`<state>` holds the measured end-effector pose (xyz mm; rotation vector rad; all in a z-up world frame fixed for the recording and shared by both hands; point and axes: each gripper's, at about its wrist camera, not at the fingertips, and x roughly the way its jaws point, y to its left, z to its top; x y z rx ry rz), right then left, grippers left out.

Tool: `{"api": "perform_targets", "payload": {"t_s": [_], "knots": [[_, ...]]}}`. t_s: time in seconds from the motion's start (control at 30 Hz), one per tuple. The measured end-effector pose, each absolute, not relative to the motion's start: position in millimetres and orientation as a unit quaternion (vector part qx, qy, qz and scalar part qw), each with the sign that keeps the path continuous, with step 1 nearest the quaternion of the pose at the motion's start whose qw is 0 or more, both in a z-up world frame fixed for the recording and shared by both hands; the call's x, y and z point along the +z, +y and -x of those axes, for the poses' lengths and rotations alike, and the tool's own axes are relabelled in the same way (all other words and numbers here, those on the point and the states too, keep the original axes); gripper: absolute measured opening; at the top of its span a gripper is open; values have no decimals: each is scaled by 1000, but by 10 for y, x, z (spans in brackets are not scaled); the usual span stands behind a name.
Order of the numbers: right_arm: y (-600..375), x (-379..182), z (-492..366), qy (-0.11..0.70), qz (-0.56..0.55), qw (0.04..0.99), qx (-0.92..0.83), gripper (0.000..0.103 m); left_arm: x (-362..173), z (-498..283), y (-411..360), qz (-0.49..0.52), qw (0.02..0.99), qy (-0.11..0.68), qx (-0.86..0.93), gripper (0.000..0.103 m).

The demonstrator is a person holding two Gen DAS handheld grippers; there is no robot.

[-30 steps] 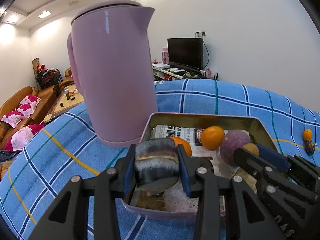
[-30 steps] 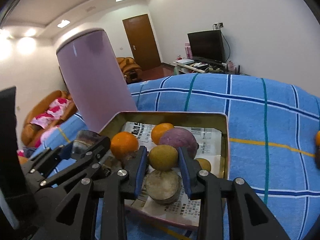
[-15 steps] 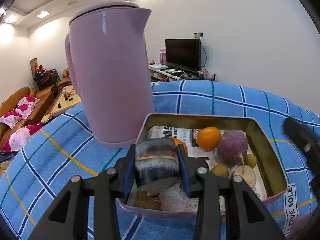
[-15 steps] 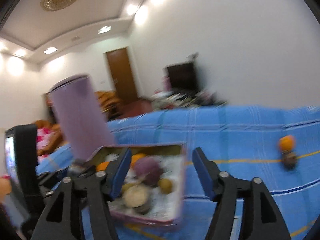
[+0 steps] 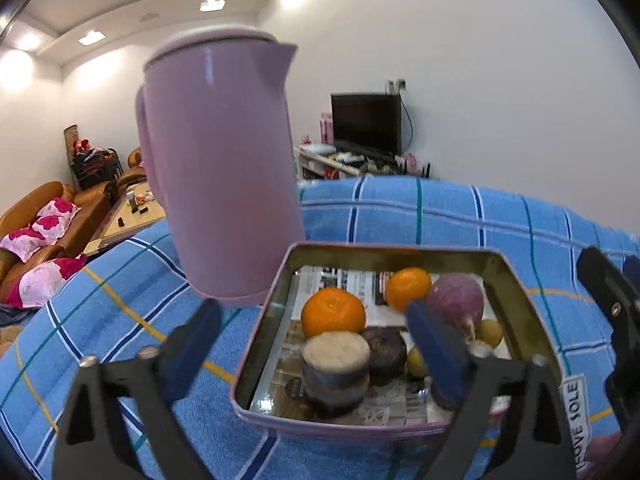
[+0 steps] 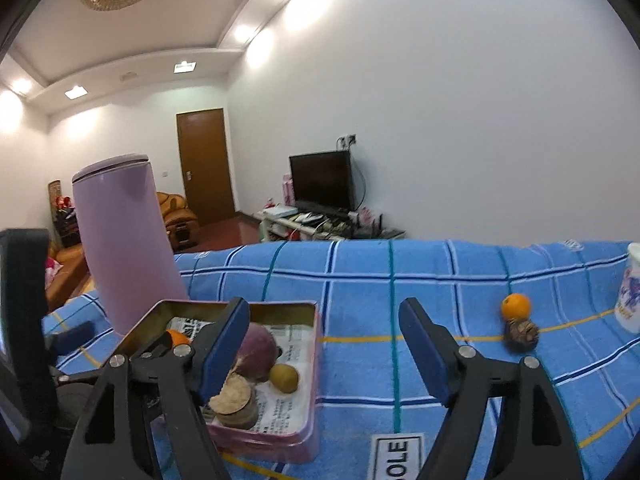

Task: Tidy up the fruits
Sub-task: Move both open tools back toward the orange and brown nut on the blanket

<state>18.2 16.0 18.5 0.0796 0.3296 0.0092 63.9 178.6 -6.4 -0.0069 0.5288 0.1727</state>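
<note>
I see my left gripper [image 5: 316,344] opened wide above the tin tray [image 5: 516,280], holding nothing. My right gripper [image 6: 324,344] is also wide, empty. An orange [image 6: 515,306] lies right of the tray, touching a dark fruit [image 6: 521,334].

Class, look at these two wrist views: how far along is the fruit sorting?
Done: several fruits lie in the tin tray, including an orange and a purple fruit. In hand: nothing; the left gripper and right gripper are open. Left: a small orange and a brown fruit on the blue cloth.
</note>
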Motion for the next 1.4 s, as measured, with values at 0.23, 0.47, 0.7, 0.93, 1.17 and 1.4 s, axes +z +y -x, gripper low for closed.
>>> {"api": "perform_targets", "payload": {"t_s": [0.23,0.47,0.7,0.93,1.17,1.4], "knots": [[80,209,-154,146,-27,988,-52,88,24,-503,1679,-19,974,208,92,103],[-19,204,-202,155,-43,985,-55,88,33,-508,1681,-12,974,209,89,103],[-23,196,-133,157,-33,986,-55,88,18,-504,1693,-2,973,214,91,103],[-33,197,-102,157,-31,985,-58,88,17,-476,1685,-1,973,211,93,103],[-55,192,-25,158,-18,985,-61,88,7,-442,1650,-1,971,217,104,103],[-181,190,71,164,-11,984,-75,88,19,-372,1584,-8,971,209,113,103]]}}
